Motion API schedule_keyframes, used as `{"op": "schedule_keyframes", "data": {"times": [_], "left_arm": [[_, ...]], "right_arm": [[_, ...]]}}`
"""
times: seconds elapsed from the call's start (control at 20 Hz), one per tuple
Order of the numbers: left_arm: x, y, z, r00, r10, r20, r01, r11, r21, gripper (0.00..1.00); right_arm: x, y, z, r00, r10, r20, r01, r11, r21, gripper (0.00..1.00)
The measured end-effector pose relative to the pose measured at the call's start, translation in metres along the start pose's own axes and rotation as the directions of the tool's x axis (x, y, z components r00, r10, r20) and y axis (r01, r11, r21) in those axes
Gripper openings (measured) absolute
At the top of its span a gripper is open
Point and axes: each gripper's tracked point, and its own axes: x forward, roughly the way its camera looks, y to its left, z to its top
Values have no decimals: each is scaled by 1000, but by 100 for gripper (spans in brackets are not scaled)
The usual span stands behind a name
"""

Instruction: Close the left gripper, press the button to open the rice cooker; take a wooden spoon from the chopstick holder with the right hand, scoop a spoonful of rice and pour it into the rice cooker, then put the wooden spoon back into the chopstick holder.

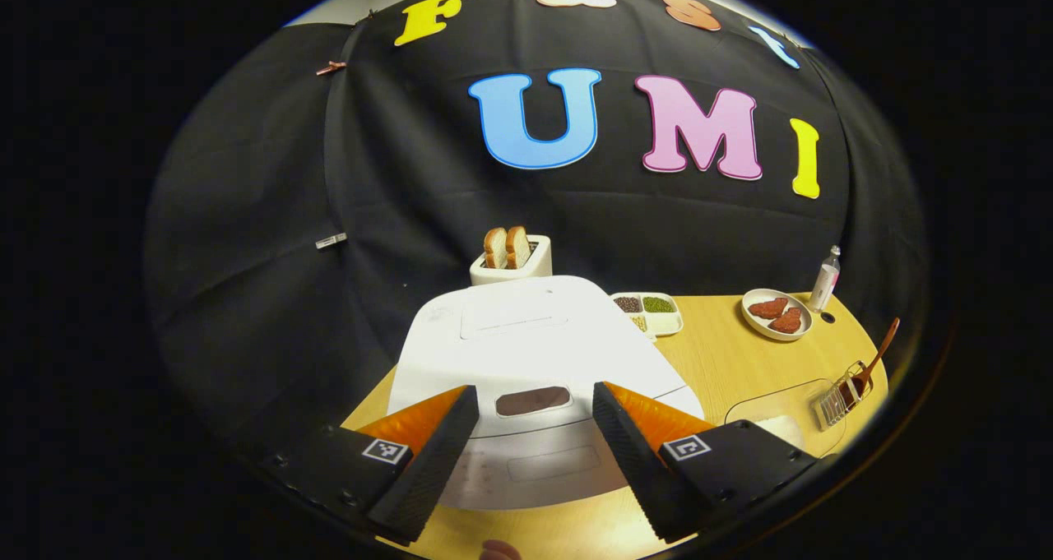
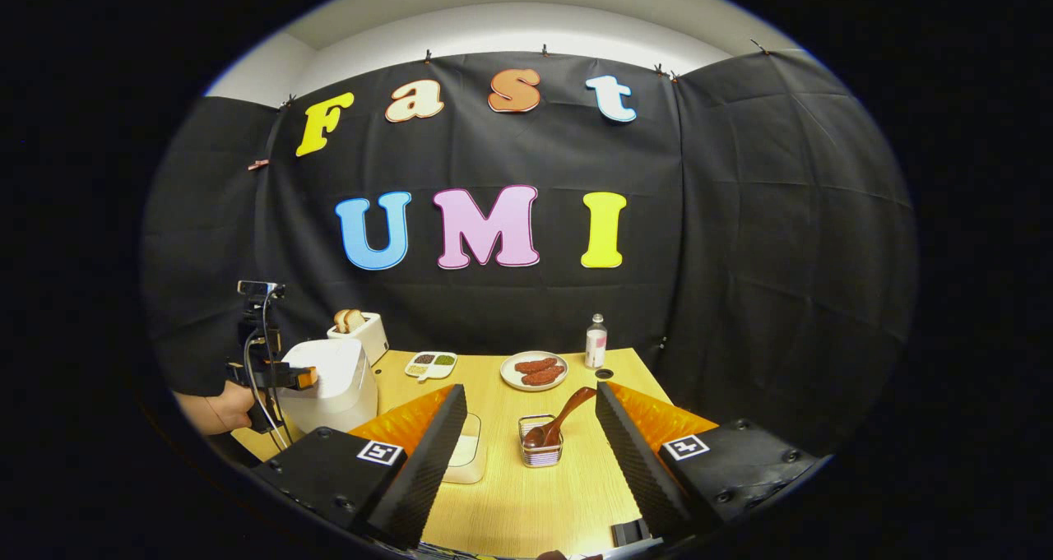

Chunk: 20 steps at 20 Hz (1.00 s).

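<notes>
Left gripper view: left tool is spread wide, nothing btwn its 2 fingers, hovering just above the front of the white rice cooker, lid down. The cooker's dark oval button sits right btwn the fingertips, a bit beyond them; can't tell if anything touches it. Behind the cooker is a white toaster w/ 2 bread slices up. Ahead-right of the tool on the wooden table: divided tray of beans/grains, plate w/ 2 reddish-brown pieces, small bottle beside the plate. Far right, near the table edge, the chopstick holder w/ the wooden spoon standing tilted in it; a clear container w/ white rice lies just nearer the tool. Right gripper view: right tool also spread wide, gripping nothing, held above the table. Straight ahead btwn its fingers is the chopstick holder, apart from both tips, wooden spoon bowl-down in it, handle leaning up-right. Rice container sits just beside the tool's left finger, partly hidden by it. Farther ahead: plate, bottle, divided tray. To the left: rice cooker, toaster behind it, and the other tool over the cooker's front, held by a hand.
</notes>
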Motion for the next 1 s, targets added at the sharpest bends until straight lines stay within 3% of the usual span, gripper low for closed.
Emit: {"op": "schedule_keyframes", "data": {"times": [0.15,0.35,0.6,1.0], "left_arm": [[-12,2,4,1000,-14,20,14,1000,-5,96],[-42,-7,15,993,-83,81,85,996,-29,96],[-95,-16,38,963,-187,192,200,978,-52,96],[-188,-7,70,919,-235,316,254,967,-21,95]], "right_arm": [[1,1,1,1000,1,2,-1,1000,-5,98],[4,5,3,1000,3,11,-3,1000,-11,98],[9,12,12,999,16,32,-15,1000,-25,98],[14,23,23,997,42,68,-36,996,-80,99]]}}
